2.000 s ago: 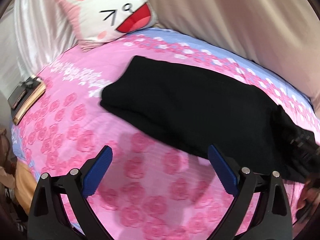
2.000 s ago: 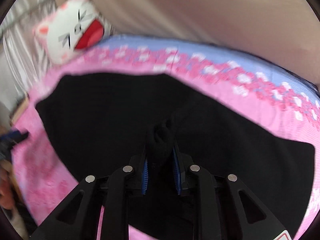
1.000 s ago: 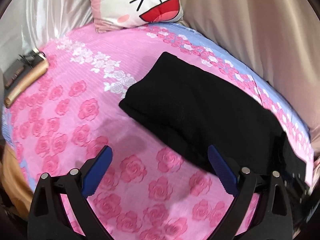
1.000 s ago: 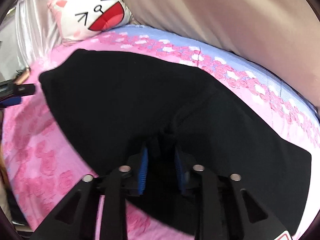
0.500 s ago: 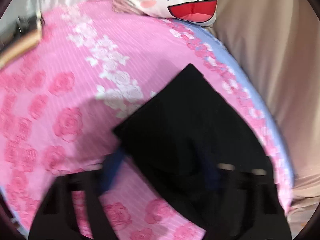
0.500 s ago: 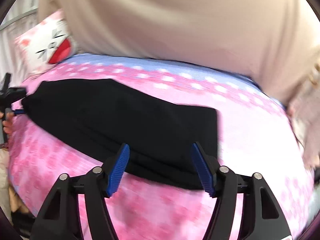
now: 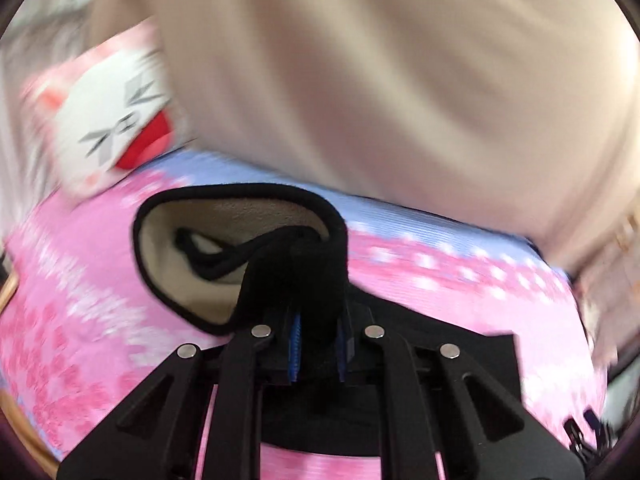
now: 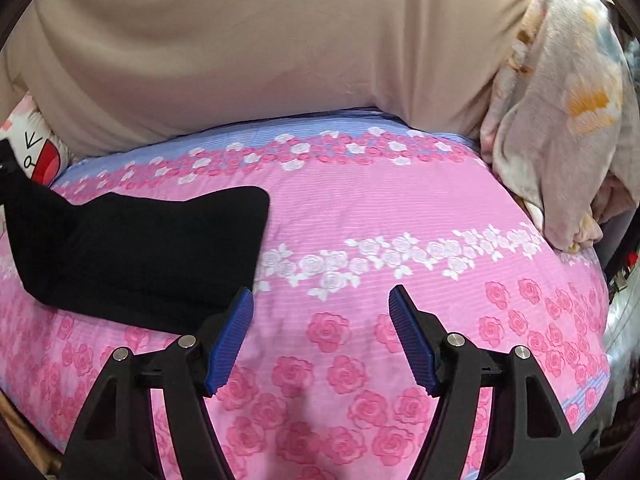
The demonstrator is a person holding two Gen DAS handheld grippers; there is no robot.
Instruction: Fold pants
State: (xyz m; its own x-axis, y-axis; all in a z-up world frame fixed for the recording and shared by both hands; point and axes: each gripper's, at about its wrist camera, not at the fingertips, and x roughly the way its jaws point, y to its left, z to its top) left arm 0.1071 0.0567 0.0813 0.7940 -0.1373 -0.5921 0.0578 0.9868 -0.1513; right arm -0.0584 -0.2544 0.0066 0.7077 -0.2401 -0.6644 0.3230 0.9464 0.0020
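Left wrist view: fingers [image 7: 318,350] just closed, pinching pants [image 7: 296,280]; right fingers [image 8: 320,336] spread empty, pants at their left.

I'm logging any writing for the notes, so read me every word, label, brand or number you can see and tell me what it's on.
None: no readable text in either view.
The cat pillow bears only a drawn face, no letters.
The pink bedsheet bears only rose prints.
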